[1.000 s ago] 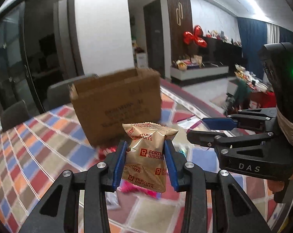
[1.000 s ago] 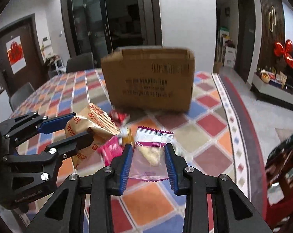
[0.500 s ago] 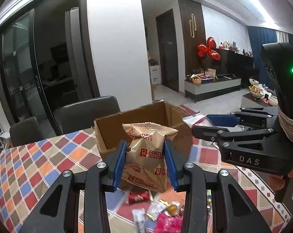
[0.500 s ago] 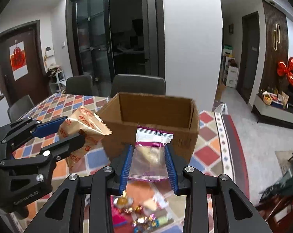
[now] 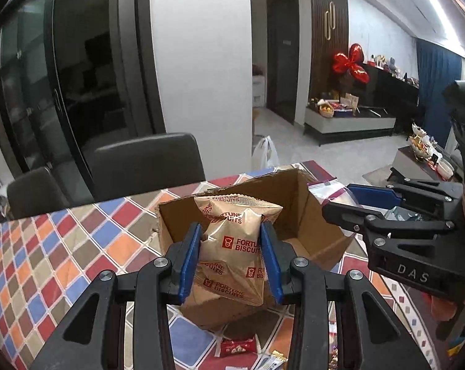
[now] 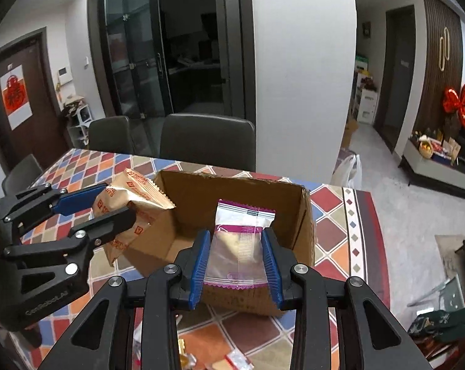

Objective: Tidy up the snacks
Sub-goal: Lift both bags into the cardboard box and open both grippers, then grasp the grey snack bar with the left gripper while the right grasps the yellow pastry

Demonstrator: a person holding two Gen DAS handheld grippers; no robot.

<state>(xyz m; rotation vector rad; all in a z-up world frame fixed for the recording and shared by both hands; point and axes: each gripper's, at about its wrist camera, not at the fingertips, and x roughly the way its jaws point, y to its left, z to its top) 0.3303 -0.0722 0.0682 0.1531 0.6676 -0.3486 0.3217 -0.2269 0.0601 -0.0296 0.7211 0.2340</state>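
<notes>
My left gripper is shut on a tan Fortune Biscuits packet, held above the near left part of an open cardboard box. My right gripper is shut on a clear snack pouch with a purple top, held over the box near its front wall. In the right wrist view the left gripper shows at the left with the biscuit packet over the box's left rim. In the left wrist view the right gripper reaches in from the right with the pouch.
The box stands on a table with a multicoloured diamond-pattern cloth. Loose small snacks lie on the cloth in front of the box. Dark chairs stand behind the table. The table's right edge drops to the floor.
Both grippers rose and moved forward with their snacks. The box, earlier seen from its side ahead, now lies open below them, and the loose snacks have slipped to the bottom edge.
</notes>
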